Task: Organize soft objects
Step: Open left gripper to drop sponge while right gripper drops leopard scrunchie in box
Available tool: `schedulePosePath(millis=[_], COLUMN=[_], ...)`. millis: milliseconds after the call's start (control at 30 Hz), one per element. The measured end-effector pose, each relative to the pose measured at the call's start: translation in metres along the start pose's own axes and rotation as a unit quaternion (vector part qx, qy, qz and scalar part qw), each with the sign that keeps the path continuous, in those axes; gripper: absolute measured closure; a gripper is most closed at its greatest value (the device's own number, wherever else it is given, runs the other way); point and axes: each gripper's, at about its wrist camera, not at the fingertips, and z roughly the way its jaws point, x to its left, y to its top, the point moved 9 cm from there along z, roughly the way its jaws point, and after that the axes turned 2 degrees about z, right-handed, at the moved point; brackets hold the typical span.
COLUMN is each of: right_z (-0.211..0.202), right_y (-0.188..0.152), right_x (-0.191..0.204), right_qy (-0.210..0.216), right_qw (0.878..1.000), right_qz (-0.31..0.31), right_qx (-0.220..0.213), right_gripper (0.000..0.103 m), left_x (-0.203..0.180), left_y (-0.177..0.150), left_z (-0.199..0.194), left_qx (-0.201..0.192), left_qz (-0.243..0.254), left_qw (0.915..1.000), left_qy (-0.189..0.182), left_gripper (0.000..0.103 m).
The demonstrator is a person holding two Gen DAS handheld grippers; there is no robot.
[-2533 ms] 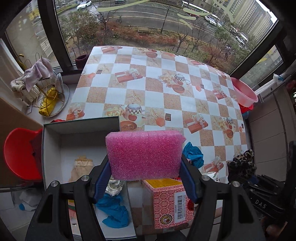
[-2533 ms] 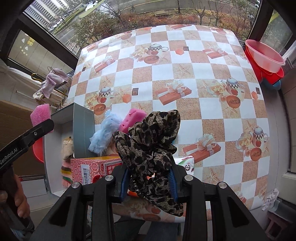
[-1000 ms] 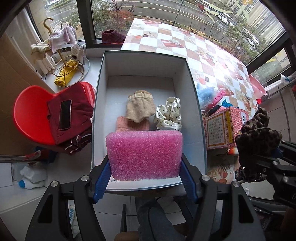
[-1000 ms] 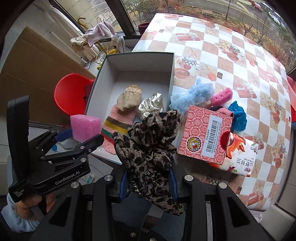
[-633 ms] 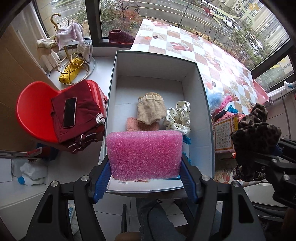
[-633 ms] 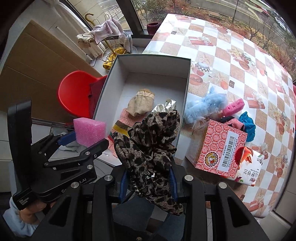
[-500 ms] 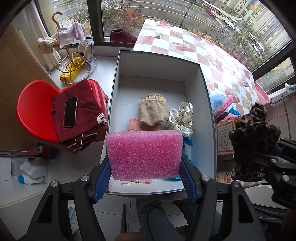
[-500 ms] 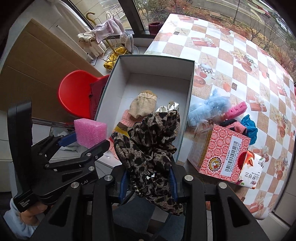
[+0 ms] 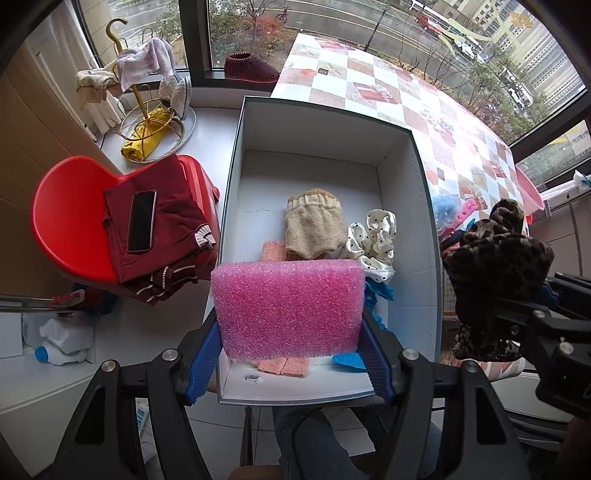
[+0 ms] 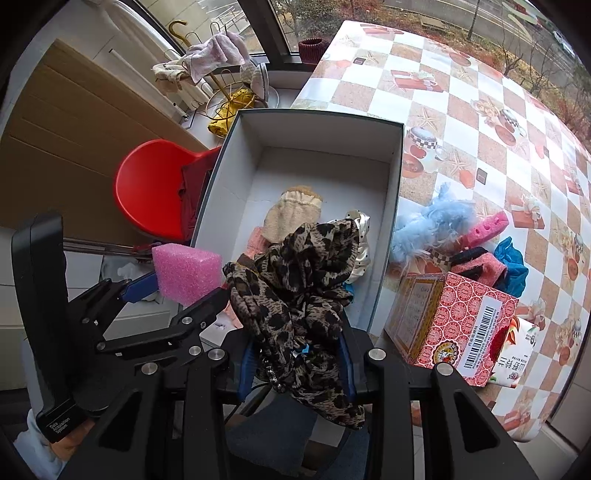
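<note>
Holding the pink foam block (image 9: 288, 308) in our left tool (image 9: 288, 354) at lower centre, we now hang over the white box (image 9: 424, 206) instead of the worktop (image 10: 480, 110); our right tool (image 10: 295, 362) clamps the leopard scarf (image 10: 299, 288), ready for dropping.

Looks like a home, an enclosed balcony or sunroom high above a street (image 9: 424, 22). Furnished with a checked oilcloth table (image 10: 461, 96), a red plastic chair (image 9: 66, 229) piled with clothes and a phone (image 9: 140, 220), a gold rack (image 9: 147, 122) draped with cloths.
</note>
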Motion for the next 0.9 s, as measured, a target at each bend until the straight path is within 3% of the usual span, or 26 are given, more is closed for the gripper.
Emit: schedulePosePath(millis=[633, 900], right_z=[0.023, 0.037], right_y=[0.070, 0.089], right_x=[-0.022, -0.034], right_qy=[0.031, 0.039], right_qw=[0.996, 0.994], right_qz=[0.078, 0.105], right_qx=[0.000, 0.003], right_gripper=[0.066, 0.066], left_x=[-0.001, 0.003], left_y=[0.073, 0.086], left_z=[0.030, 0.047], left_qx=[-0.016, -0.002], left_qz=[0.008, 0.001], left_qw=[0.9994, 0.9992], left_qy=[0.030, 0.041], left_gripper=[0.031, 0.031])
